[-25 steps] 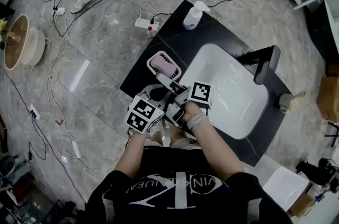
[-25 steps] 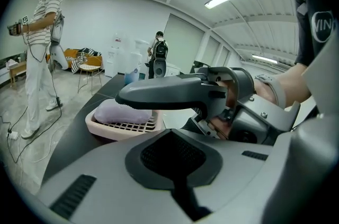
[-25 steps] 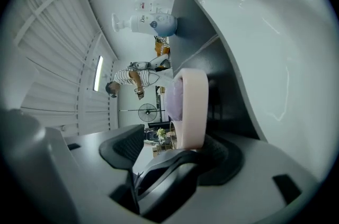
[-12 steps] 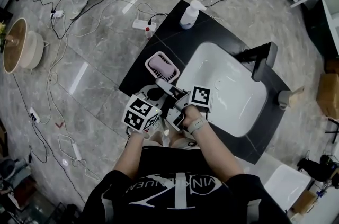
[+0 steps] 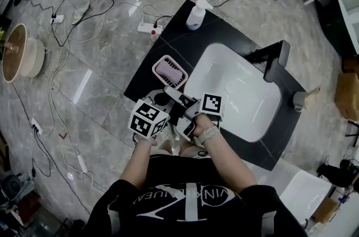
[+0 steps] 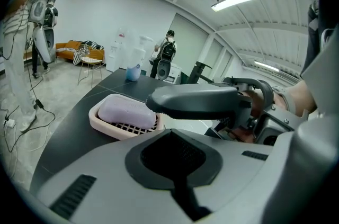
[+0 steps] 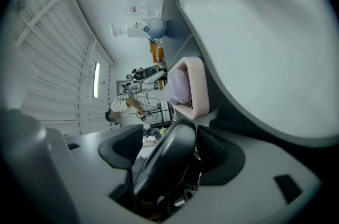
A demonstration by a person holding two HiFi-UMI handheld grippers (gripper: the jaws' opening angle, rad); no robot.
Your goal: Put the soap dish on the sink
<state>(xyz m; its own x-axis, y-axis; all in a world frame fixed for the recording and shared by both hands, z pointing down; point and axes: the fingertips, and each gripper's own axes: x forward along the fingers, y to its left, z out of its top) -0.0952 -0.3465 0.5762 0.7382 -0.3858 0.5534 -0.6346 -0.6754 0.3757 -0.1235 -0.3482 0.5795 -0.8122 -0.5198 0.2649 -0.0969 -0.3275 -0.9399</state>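
A pink slotted soap dish [image 5: 170,71] holding a lilac soap bar [image 6: 124,112] rests on the black counter [image 5: 147,78], just left of the white sink basin [image 5: 241,96]. Both grippers hover at the counter's near edge, a short way back from the dish and not touching it. My left gripper [image 5: 170,94] points at the dish; its upper jaw stands clear of the lower pad, open and empty [image 6: 164,123]. Beside it, my right gripper [image 5: 188,110] has its dark jaw lying across the pad, shut on nothing [image 7: 177,135]. The right gripper view shows the dish [image 7: 197,90] just ahead beside the basin [image 7: 254,32].
A black tap [image 5: 275,59] stands on the basin's far side. A pump bottle [image 5: 196,14] sits at the counter's far corner. A power strip [image 5: 148,27] and cables lie on the tiled floor to the left. People stand far off in the room [image 6: 168,53].
Both grippers have drawn back from the soap dish toward the person. The dish stays in place on the counter beside the basin.
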